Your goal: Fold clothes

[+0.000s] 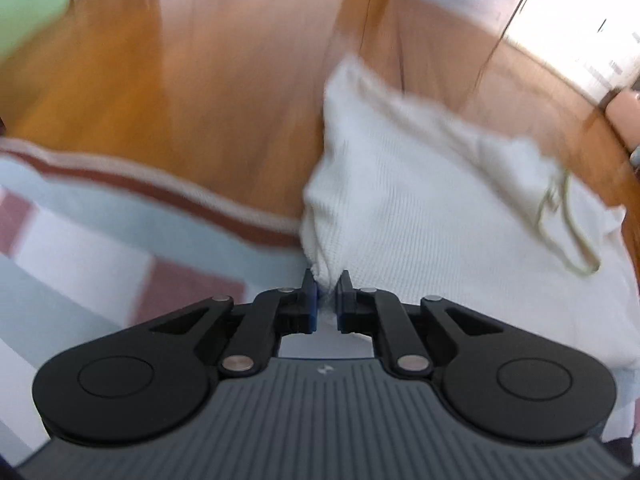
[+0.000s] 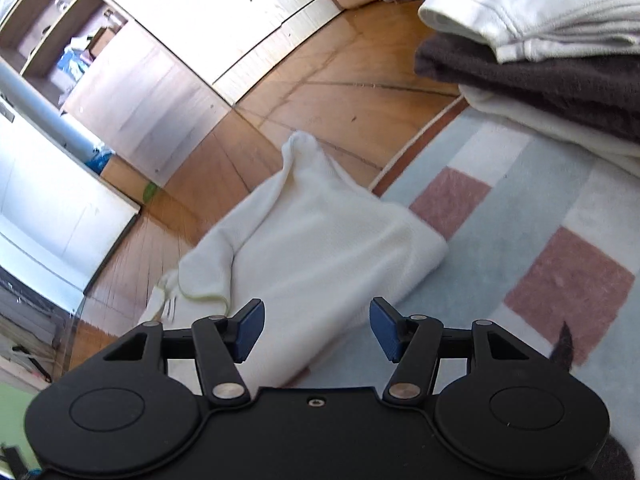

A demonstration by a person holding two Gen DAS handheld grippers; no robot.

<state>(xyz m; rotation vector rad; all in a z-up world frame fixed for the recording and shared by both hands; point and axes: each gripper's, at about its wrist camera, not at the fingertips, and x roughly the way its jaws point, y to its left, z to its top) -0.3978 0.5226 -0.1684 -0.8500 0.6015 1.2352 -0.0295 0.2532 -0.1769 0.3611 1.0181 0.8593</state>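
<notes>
Your left gripper (image 1: 327,300) has its jaws pinched on the white garment's (image 1: 420,208) near corner; your right gripper (image 2: 316,330) hangs above it, jaws apart, gripping nothing.

Bare wooden floor (image 2: 320,64) beyond white garment (image 2: 320,240), open; stacked folded clothes (image 2: 540,60) blocking rug (image 2: 480,280) at right; cabinets (image 2: 140,80) bounding far side.

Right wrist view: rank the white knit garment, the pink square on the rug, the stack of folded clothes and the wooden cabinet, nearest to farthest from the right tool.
1. White knit garment: directly ahead of the right tool, reaching between its open fingers.
2. Pink square on the rug: right.
3. Stack of folded clothes: upper right.
4. Wooden cabinet: far upper left, across the floor.
</notes>
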